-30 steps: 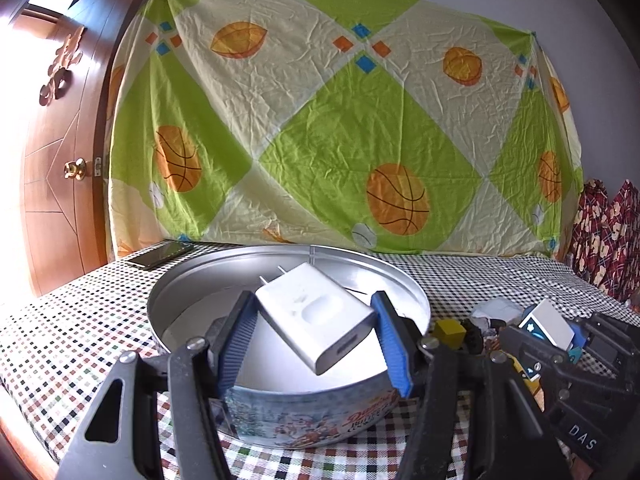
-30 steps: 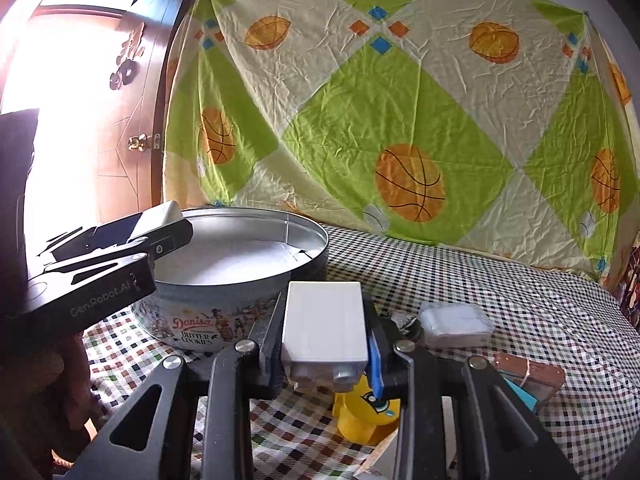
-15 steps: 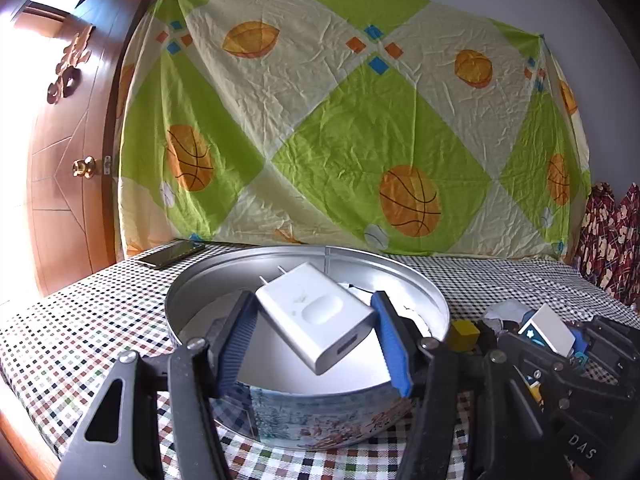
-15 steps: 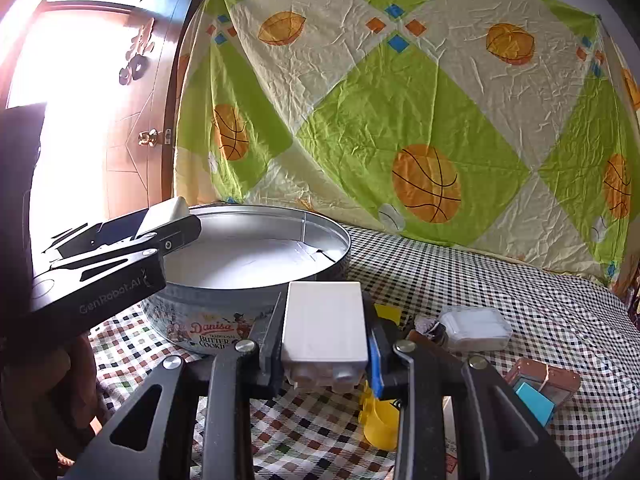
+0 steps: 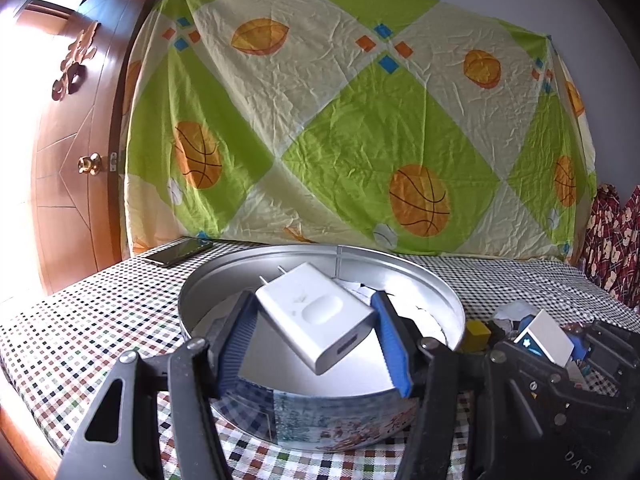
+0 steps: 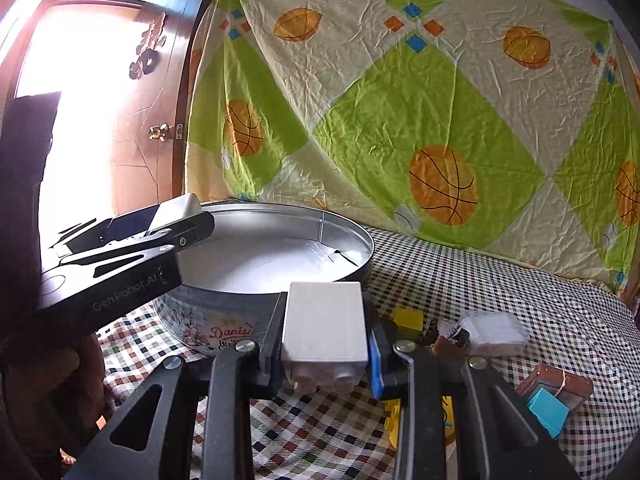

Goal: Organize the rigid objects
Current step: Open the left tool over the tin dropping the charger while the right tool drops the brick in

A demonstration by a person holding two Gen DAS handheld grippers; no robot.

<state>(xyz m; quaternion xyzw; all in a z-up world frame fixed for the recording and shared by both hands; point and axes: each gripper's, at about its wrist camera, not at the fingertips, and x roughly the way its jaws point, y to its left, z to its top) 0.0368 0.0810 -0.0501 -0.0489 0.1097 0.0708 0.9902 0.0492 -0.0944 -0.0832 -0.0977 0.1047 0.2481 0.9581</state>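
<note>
My left gripper (image 5: 314,330) is shut on a white wall charger (image 5: 316,314), held tilted over the round cookie tin (image 5: 440,292), prongs pointing away. My right gripper (image 6: 326,336) is shut on a white toy brick (image 6: 324,326), held just above the cloth beside the tin (image 6: 352,236), at its right front. In the right wrist view the left gripper (image 6: 132,240) reaches over the tin's left rim with the charger (image 6: 176,210). In the left wrist view the right gripper (image 5: 560,360) sits at the right with the brick (image 5: 546,338).
A checked cloth (image 6: 520,288) covers the table. To the right of the tin lie a yellow block (image 6: 408,318), a white case (image 6: 494,332), a brown box (image 6: 560,386) with a blue piece (image 6: 548,412), and a yellow toy (image 6: 394,420). A phone (image 5: 180,252) lies at the far left.
Both grippers have moved closer to the tin, which now looms larger. Each keeps its hold on its object.
</note>
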